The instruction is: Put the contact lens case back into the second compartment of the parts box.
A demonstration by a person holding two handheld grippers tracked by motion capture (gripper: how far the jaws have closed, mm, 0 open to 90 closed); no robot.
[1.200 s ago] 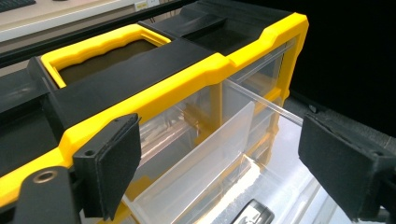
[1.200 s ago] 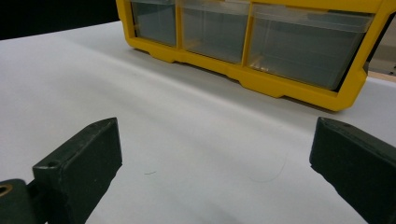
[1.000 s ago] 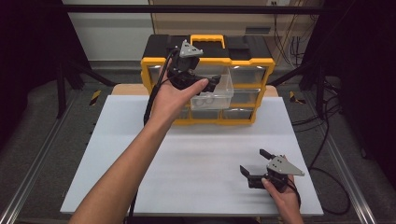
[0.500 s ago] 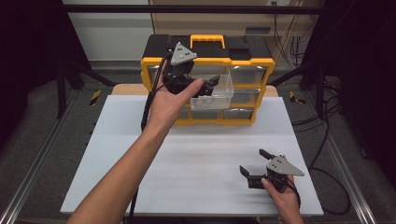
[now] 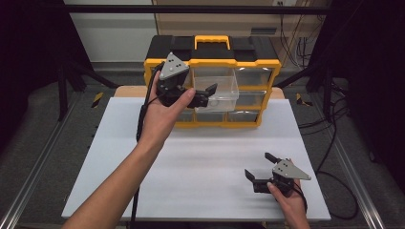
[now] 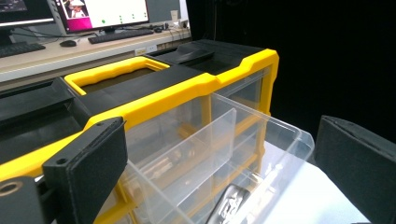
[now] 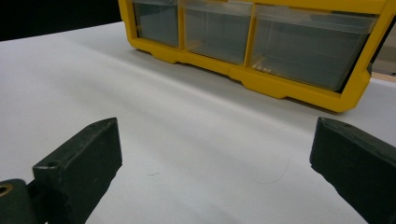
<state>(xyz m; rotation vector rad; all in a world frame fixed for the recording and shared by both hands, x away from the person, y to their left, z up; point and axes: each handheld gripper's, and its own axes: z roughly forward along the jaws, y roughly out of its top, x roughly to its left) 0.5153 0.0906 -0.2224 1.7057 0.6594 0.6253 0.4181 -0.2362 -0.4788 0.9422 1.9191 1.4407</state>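
Your left gripper (image 5: pixel 206 93) has just spread its jaws beside the pulled-out clear plastic drawer (image 5: pixel 217 89) of the yellow-and-black organiser cabinet (image 5: pixel 267 64); your right gripper (image 5: pixel 258 171) rests open on the white table (image 5: pixel 200 157).

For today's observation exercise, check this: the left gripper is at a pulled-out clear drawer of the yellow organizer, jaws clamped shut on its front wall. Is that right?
Not quite. The left gripper is at the pulled-out clear drawer of the yellow organizer, but its jaws stand open, having just been opening, clear of its walls. The left gripper view shows it.
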